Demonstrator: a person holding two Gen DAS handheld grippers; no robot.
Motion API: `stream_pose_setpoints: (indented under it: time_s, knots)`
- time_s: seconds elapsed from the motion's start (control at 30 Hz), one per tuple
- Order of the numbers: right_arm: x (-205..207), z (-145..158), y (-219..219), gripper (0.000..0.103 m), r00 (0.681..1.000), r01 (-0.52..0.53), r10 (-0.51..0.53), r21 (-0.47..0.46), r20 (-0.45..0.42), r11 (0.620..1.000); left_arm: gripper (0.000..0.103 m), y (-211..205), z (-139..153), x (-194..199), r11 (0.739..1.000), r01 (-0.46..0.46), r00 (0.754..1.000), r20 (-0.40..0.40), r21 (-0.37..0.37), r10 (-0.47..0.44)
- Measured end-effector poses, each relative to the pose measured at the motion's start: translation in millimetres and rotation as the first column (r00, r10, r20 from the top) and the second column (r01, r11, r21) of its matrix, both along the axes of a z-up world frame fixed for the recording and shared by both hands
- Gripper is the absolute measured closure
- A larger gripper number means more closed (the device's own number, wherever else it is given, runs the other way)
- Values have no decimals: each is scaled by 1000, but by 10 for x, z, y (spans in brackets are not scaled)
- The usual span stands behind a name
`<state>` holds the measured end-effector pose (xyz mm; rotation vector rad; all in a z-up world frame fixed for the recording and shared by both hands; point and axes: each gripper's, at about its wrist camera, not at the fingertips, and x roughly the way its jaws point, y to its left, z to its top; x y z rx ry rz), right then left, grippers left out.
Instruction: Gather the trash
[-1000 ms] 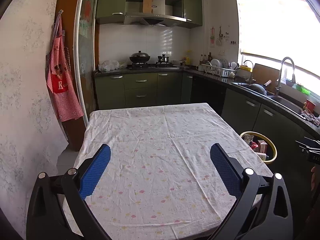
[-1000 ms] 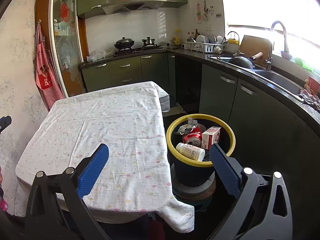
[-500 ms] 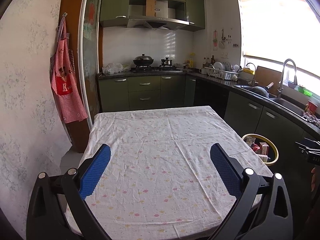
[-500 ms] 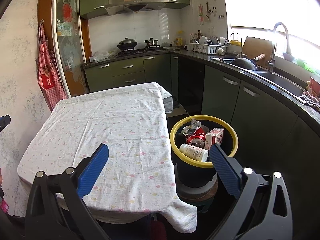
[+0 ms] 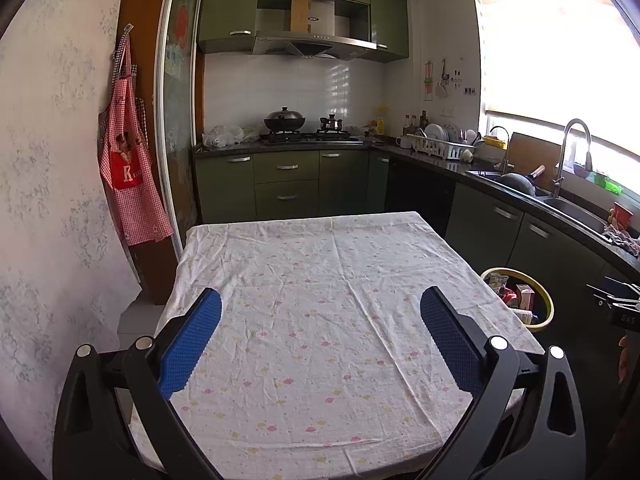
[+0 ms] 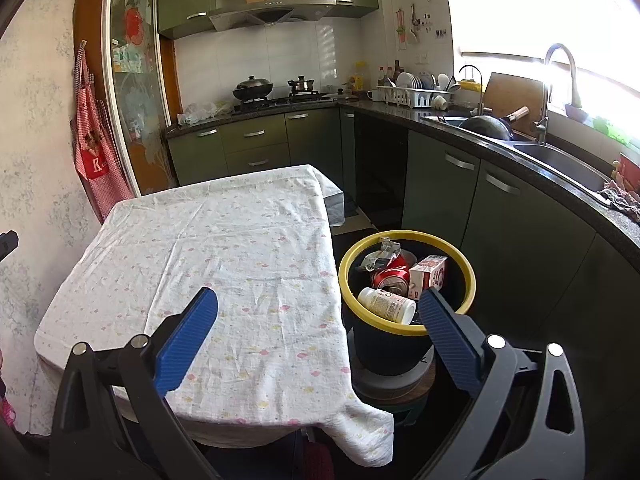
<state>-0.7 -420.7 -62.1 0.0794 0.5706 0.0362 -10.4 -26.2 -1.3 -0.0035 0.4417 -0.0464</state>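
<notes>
Between the blue pads, both claws carry nothing: left claw (image 5: 320,334) is spread wide over the bench (image 5: 320,280), right claw (image 6: 318,332) equally wide, straddling the bench's right edge and the bin.

Progress, my read: collecting looks done or nearly so. The floral cloth on the bench shows no litter in either view. The trash sits in the yellow-rimmed bin (image 6: 468,280), on the floor just beside the bench at 3 o'clock from its near half. Nothing visibly left to pick up; parts of the floor are hidden by the bench, so I can't rule out strays there.

View differences:
- Right wrist looks down into the bin: white pill bottle (image 6: 386,305) at 7 o'clock inside it, crushed red can (image 6: 392,278) in the middle, small red-and-white carton (image 6: 429,274) at 2 o'clock, crumpled foil wrapper (image 6: 378,256) at 11 o'clock. Also shows the bin standing on a round base.
- Left wrist sees the whole bench top head-on, with the bin only as a sliver at 3 o'clock, contents barely readable. It catches the other claw's body at the frame's right edge.
</notes>
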Motion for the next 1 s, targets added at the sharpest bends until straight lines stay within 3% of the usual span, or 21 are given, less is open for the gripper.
stream_pose_setpoints:
  time_s: [1.0]
  knots:
    - [78,-103,-3,7,1000,-2,2,1,-28,1000,5,-7,-138,89,1000,3,999,-39,-29,-5]
